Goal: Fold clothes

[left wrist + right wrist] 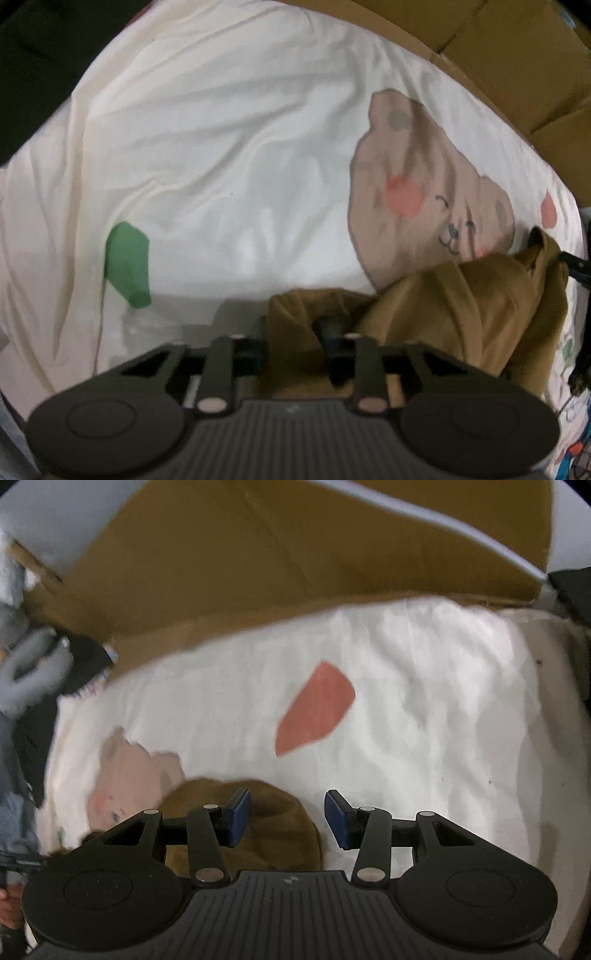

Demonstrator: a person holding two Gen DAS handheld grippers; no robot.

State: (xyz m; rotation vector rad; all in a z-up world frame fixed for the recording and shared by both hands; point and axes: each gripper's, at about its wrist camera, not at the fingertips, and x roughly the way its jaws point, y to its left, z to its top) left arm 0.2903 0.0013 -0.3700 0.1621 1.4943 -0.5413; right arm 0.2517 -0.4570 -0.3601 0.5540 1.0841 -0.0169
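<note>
My left gripper is pinched shut on a bunched edge of the brown garment, which lies in a loose heap on the white printed sheet beside the bear print. My right gripper hangs with its blue pads spread apart over the heap's rounded end, holding nothing. The cloth looks soft, light and floppy, so I judge a hem or corner the better hold, not the bulk

Dim indoor light, soft motion blur throughout, fisheye bending edges, dark corners.
</note>
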